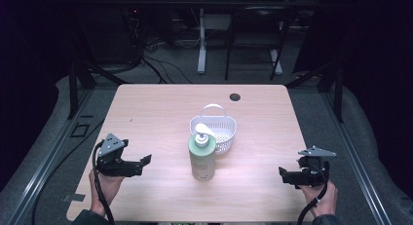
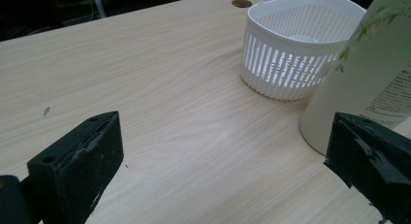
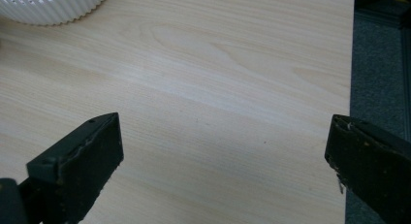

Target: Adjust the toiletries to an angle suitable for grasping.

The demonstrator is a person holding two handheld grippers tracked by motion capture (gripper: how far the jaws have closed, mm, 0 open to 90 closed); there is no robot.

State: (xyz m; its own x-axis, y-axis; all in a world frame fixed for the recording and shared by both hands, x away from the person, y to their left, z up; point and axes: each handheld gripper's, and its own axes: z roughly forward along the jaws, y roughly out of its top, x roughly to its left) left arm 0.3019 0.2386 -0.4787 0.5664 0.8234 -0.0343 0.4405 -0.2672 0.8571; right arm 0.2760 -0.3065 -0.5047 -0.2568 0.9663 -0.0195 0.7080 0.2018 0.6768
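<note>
Nothing is picked up yet: the left hand-held gripper [image 1: 144, 162] at eight o'clock and the right hand-held gripper [image 1: 283, 173] at four o'clock both gape empty over the surface [image 1: 146, 113]. At centre stands one pump bottle [image 1: 202, 157], touching one white basket [image 1: 214, 129] behind. Next, probably, reaching inward to the bottle.

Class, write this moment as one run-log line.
left tool: open, empty | right tool: open, empty | pale green plastic pump bottle: upright, untouched | white slotted plastic basket: behind bottle

One bottle [image 1: 202, 157], one basket [image 1: 214, 130]
</note>
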